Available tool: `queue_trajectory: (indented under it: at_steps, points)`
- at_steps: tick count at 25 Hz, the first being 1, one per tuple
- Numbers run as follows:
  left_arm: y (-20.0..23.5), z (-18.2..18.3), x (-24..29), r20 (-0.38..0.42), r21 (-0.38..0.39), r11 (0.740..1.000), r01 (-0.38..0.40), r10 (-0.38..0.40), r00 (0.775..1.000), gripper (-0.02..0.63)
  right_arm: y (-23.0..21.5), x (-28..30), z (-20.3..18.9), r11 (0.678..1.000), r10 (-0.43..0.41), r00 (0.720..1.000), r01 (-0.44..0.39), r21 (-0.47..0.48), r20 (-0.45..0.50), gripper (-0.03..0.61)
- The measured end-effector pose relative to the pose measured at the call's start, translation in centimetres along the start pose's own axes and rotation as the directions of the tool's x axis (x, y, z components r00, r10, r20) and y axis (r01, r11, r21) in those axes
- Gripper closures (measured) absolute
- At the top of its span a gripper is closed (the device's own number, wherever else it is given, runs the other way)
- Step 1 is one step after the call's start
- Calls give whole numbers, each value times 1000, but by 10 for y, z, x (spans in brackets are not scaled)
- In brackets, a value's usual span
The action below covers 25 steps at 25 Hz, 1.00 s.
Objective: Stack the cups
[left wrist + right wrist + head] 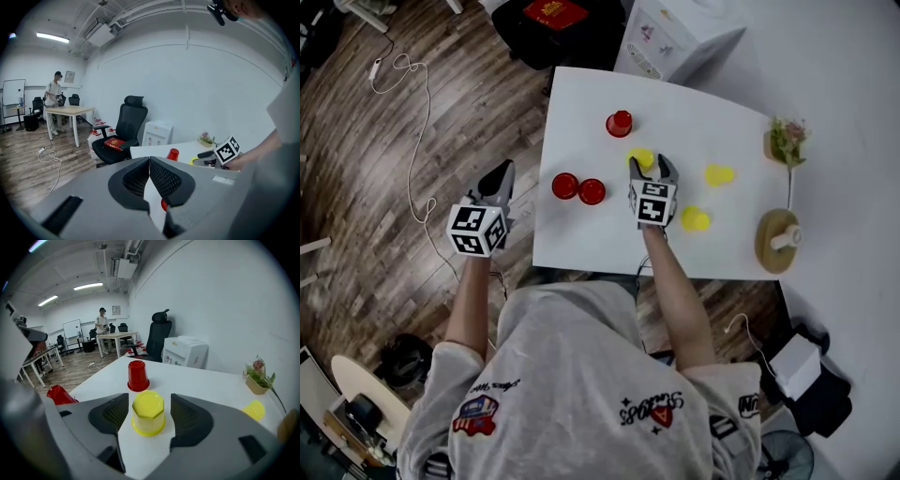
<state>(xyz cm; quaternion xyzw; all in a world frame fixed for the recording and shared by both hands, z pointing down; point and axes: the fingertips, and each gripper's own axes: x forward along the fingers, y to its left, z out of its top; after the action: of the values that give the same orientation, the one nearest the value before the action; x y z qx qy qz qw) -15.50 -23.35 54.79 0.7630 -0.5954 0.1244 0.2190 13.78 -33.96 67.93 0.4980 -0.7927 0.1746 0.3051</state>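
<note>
overhead, the left gripper (502, 174) hangs off the left edge of the white table (581, 244), and the right gripper (652, 165) is over the table, around a yellow cup (640, 157). a red cup (565, 186) and a second red cup (592, 191) sit just beside each other to its left. left gripper view: the jaws are pressed together, with nothing between them. right gripper view: the jaws are spread either side of the upturned yellow cup (148, 413), pads clear of it. a far red cup (138, 376) stands upturned beyond.

White desk (581, 239) carries: far red cup (619, 123), upside down; left red cup (565, 185) and second red cup (592, 191) just beside each other; middle yellow cup (639, 157), upside down; right yellow cup (719, 174); near yellow cup (695, 218); potted plant (786, 142); round wooden stand (778, 241) at right edge.
</note>
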Motion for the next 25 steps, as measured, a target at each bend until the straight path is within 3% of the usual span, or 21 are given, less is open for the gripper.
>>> queue_trajectory:
  at_steps: [9,16,25]
  points:
    - [-17,-2,12,-28,14,999,30,-30,999,607,3,8,-5,996,40,999,-43,-78,-35,356]
    - [-18,-9,-4,-12,14,999,49,-49,999,607,9,-23,-12,997,23,1000,-24,-68,-7,359]
    - [-26,-6,-32,31,45,993,109,-110,993,607,49,-64,-48,999,34,999,-35,-24,-24,359]
